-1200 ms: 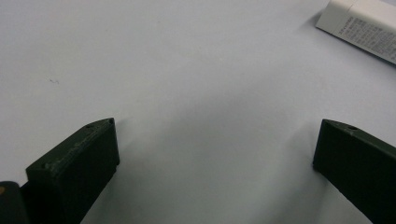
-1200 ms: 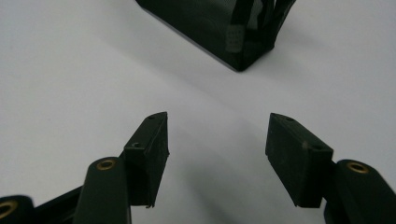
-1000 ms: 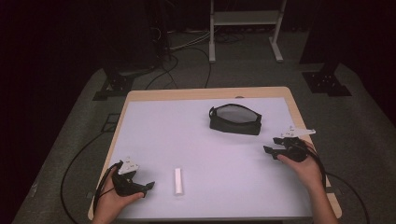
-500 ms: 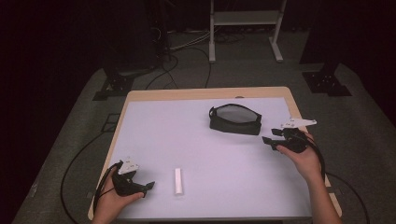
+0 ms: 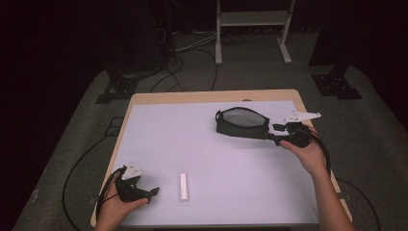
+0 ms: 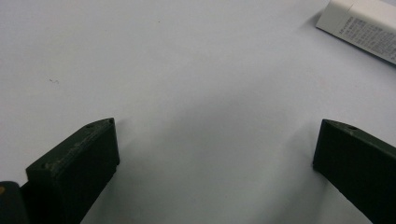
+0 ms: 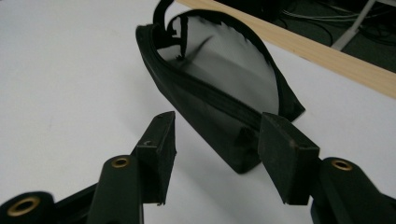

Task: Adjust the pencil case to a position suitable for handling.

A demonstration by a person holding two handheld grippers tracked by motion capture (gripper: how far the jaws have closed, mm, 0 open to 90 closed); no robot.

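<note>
Right tongs (image 7: 212,140) closing around the near end of the black pouch (image 5: 242,122), pads not pressing yet; pouch sits right of centre on the table (image 5: 192,144). Left tongs (image 5: 153,192) gape, lower left, beside the white tube (image 5: 183,186).

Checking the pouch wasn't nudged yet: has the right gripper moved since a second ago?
Yes. The right gripper has moved up the high view toward the pouch's right end, jaws closing around it, not yet pressing. The pouch hasn't shifted.
</note>
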